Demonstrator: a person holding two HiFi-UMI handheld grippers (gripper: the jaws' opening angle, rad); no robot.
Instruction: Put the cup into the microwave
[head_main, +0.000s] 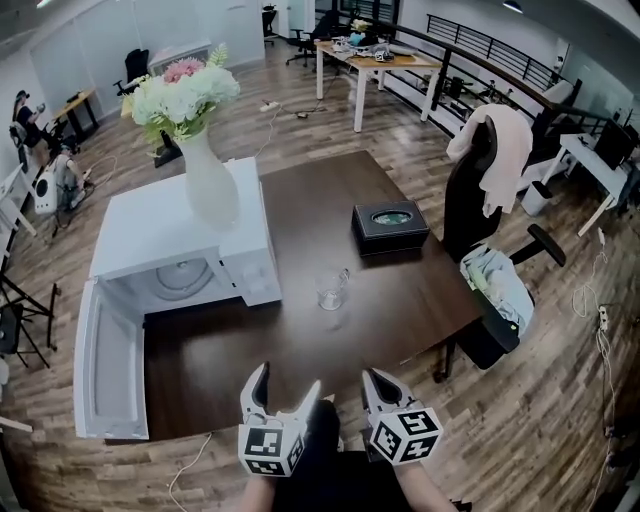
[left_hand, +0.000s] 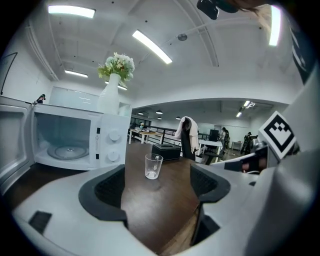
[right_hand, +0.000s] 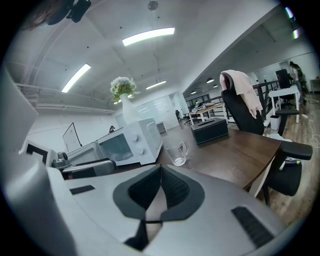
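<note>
Two tools are hovering at bottom centre: left gripper (head_main: 285, 386) is holding its jaws spread and empty, right gripper (head_main: 378, 384) is keeping its jaws pressed together; glass mug (head_main: 332, 290) is standing mid-frame near the open microwave (head_main: 150, 225).

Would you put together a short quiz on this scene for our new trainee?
1. What stands on top of the microwave? A. a vase of flowers B. a laptop C. a kettle
2. True or false: the cup is inside the microwave.
3. Which has its jaws apart, the left gripper or the right gripper?
Key: 1 A; 2 false, it stands on the table; 3 the left gripper.
</note>
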